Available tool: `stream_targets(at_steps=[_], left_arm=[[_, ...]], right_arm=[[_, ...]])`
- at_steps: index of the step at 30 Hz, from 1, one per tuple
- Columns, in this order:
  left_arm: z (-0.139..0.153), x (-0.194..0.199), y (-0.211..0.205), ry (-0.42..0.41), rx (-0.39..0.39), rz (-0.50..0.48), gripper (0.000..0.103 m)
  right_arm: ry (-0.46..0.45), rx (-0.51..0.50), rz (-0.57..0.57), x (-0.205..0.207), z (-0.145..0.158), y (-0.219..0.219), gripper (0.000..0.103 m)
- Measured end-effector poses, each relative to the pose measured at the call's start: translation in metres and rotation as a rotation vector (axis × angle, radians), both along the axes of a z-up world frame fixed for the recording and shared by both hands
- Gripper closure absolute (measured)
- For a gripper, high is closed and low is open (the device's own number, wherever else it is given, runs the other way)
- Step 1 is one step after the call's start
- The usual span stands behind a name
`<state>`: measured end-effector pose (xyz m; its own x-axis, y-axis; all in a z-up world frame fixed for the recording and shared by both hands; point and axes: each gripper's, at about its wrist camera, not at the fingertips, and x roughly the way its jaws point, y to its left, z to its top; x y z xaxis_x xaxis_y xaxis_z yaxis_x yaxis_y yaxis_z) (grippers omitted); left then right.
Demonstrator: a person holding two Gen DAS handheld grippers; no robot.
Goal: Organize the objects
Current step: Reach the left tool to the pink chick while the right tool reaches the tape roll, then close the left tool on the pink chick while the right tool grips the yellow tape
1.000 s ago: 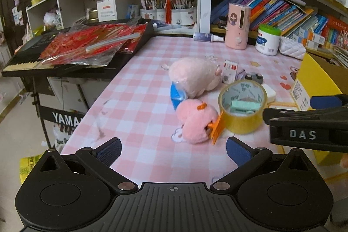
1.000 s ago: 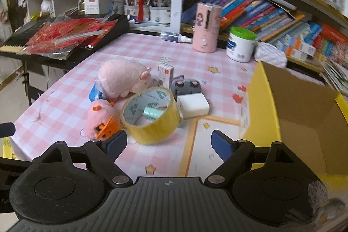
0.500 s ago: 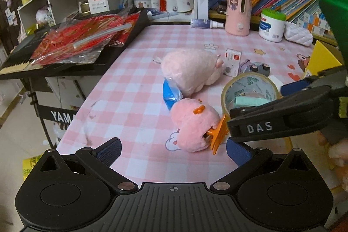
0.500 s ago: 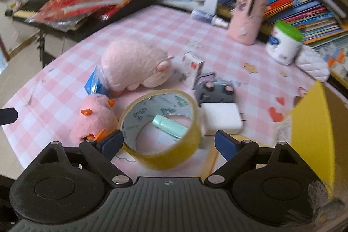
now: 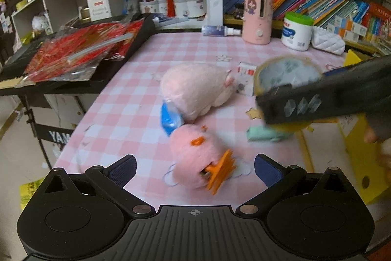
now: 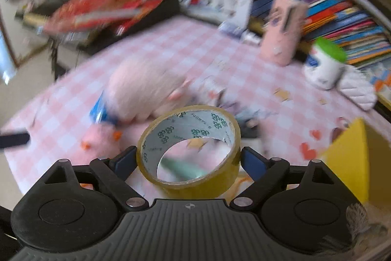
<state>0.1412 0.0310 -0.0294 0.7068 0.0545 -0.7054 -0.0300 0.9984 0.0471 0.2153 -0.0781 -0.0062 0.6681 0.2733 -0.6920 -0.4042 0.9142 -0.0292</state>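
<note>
My right gripper (image 6: 188,159) is shut on a yellow tape roll (image 6: 212,184) and holds it lifted off the pink checked table (image 6: 171,53). The tape roll (image 5: 288,72) also shows in the left wrist view, held by the right gripper's black body (image 5: 330,99). A mint green tube (image 5: 266,135) lies on the table below it. My left gripper (image 5: 195,166) is open and empty, just in front of a small pink plush with an orange clip (image 5: 195,153). A bigger pink plush (image 5: 195,87) lies behind, on a blue packet (image 5: 168,118).
A yellow cardboard box (image 6: 352,163) stands at the right. A small white carton (image 5: 246,77), a pink dispenser (image 5: 257,15), a white jar with green lid (image 5: 297,31) and a white pouch (image 5: 328,43) stand farther back. A keyboard with red packets (image 5: 80,50) borders the left edge. Bookshelves line the back.
My right gripper closed on the tape roll and lifted it off the table, leaving the mint tube behind. My left gripper moved a little closer to the small plush.
</note>
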Motion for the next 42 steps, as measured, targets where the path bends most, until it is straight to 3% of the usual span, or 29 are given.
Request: stream_targets(at_steps=[7,12,13,17,23,32,42], left_arm=[[-0.014,0.030,-0.001,0.014,-0.028,0.046,0.001],[-0.027,0.053,0.006,0.050,-0.041,0.104,0.007],[-0.031,0.057,0.007,0.063,-0.052,0.105,0.013],[-0.041,0.061,0.010,0.127,-0.079,0.107,0.052],[-0.024,0.034,0.015,0.096,-0.122,0.058,0.056],[0.036,-0.026,0.035,-0.065,-0.184,-0.024,0.060],[0.035,-0.097,0.040,-0.048,-0.194,-0.098,0.060]], right_arm=[[-0.066,0.080,-0.150,0.004,0.024,-0.040,0.013],[-0.056,0.089,-0.150,0.001,0.023,-0.047,0.013],[-0.056,0.086,-0.141,0.000,0.022,-0.046,0.013],[-0.066,0.070,-0.118,-0.009,0.022,-0.042,0.014],[-0.073,0.075,-0.155,-0.024,0.028,-0.043,0.014],[-0.081,0.074,-0.183,-0.068,0.035,-0.047,0.013],[-0.039,0.051,-0.231,-0.143,0.025,-0.033,0.013]])
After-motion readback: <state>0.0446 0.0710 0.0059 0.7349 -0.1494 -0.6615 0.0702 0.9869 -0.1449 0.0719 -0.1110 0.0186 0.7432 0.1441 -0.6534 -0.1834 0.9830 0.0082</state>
